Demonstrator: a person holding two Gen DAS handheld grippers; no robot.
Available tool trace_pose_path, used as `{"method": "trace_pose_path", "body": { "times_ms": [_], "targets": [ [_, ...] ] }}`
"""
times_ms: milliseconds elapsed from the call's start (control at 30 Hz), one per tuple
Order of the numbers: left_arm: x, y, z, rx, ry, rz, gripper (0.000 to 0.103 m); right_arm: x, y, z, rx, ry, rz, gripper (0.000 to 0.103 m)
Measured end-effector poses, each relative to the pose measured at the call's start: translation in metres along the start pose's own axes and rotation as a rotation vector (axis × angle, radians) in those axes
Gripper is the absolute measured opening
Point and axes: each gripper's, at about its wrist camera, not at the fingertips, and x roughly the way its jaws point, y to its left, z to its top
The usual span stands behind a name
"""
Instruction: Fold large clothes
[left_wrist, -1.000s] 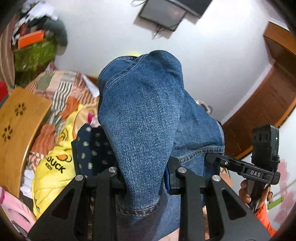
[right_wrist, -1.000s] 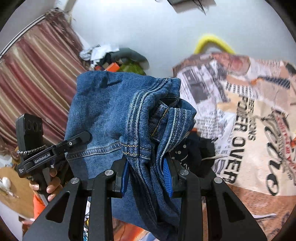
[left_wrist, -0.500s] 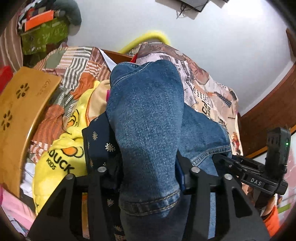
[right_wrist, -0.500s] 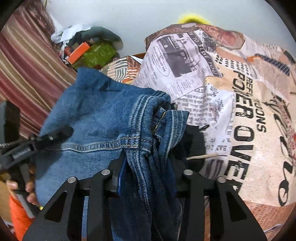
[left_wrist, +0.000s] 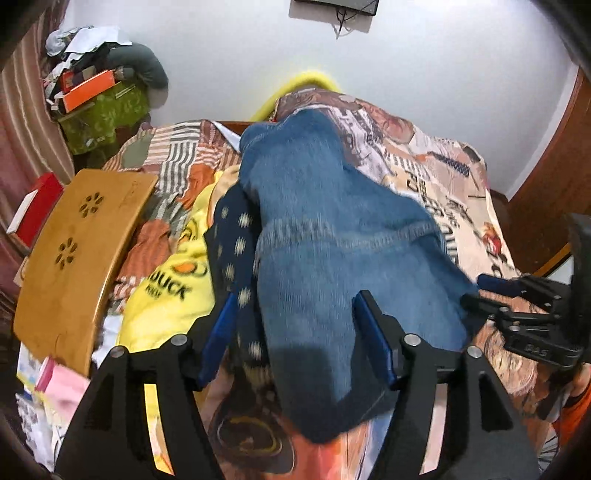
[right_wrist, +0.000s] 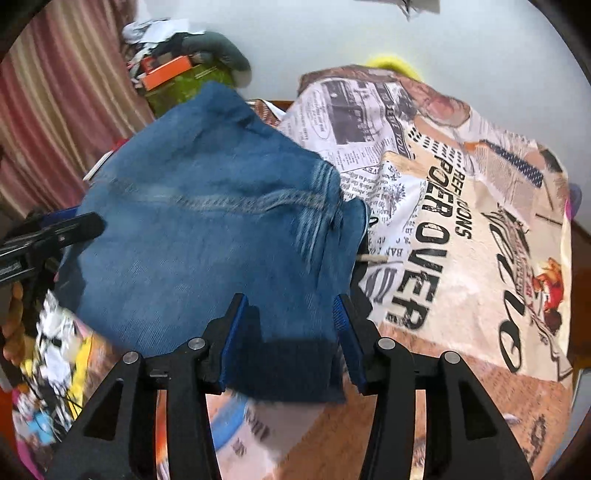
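The left gripper (left_wrist: 295, 332) stood with its jaws parted, having just been opening; the folded blue denim jeans (left_wrist: 325, 236) lay between its blue pads (left_wrist: 373, 339) and ran away ahead of them across the bed. On the left side a gap showed between pad and denim; on the right the pad sat close against the cloth, and whether it touched could not be told through the blur. A dark navy garment with pale dots (left_wrist: 232, 236) lay just left of the jeans, partly under them and also passing between the left gripper's fingers. Further left of that gripper lay a yellow fleece blanket with a black printed word (left_wrist: 166, 295), and beyond it a curved wooden board with flower-shaped cut-outs (left_wrist: 77, 254).

The right gripper (right_wrist: 290, 332) also had its jaws apart, having just been opening, with the near edge of the jeans (right_wrist: 207, 236) lying between the pads and spreading forward and to the left of them. The pads did not appear to press the cloth. To the right of this gripper and ahead stretched the newspaper-print bedsheet with bold black lettering (right_wrist: 443, 229), on which the jeans rested. At the far left of the right wrist view, the tip of the left gripper reached the jeans' left edge, with the person's fingers (right_wrist: 13, 317) below it.
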Motion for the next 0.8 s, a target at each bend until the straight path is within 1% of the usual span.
{"method": "trace_pose_path", "body": {
  "times_ms": [67,133,200,233,267,300,333,400,467,600,733,800],
  "targets": [
    [-0.005,0.001,-0.010,-0.001,-0.006,0.024,0.072,-0.013,0.006,-0.010,-0.008,-0.021,0.009,0.044],
    [-0.008,-0.001,-0.018,0.030,-0.022,0.075,0.074,-0.020,0.010,-0.016,-0.008,-0.031,0.018,0.044],
    [-0.010,-0.006,-0.027,0.107,-0.058,0.157,0.075,-0.022,0.013,-0.020,-0.010,-0.029,0.020,0.044],
    [-0.009,-0.008,-0.030,0.129,-0.063,0.195,0.076,-0.023,0.015,-0.021,-0.012,-0.026,0.019,0.044],
    [-0.006,-0.008,-0.033,0.133,-0.059,0.221,0.076,-0.024,0.016,-0.024,-0.015,-0.024,0.020,0.044],
    [-0.003,-0.004,-0.035,0.114,-0.049,0.224,0.076,-0.025,0.017,-0.025,-0.015,-0.024,0.022,0.044],
    [-0.002,0.000,-0.036,0.091,-0.042,0.210,0.076,-0.026,0.016,-0.027,-0.015,-0.027,0.022,0.044],
    [-0.003,0.010,-0.038,0.035,-0.036,0.159,0.076,-0.030,0.015,-0.030,-0.014,-0.037,0.021,0.044],
    [-0.006,0.015,-0.038,-0.009,-0.028,0.129,0.075,-0.036,0.014,-0.033,-0.008,-0.048,0.024,0.044],
    [-0.022,0.012,-0.037,-0.060,-0.046,0.120,0.074,-0.055,0.013,-0.037,0.008,-0.095,0.018,0.044],
    [-0.057,0.004,-0.037,-0.104,-0.116,0.076,0.074,-0.085,0.016,-0.039,0.005,-0.172,0.012,0.044],
    [-0.087,-0.005,-0.038,-0.108,-0.183,0.056,0.074,-0.107,0.021,-0.042,-0.003,-0.228,0.014,0.044]
  ]
}}
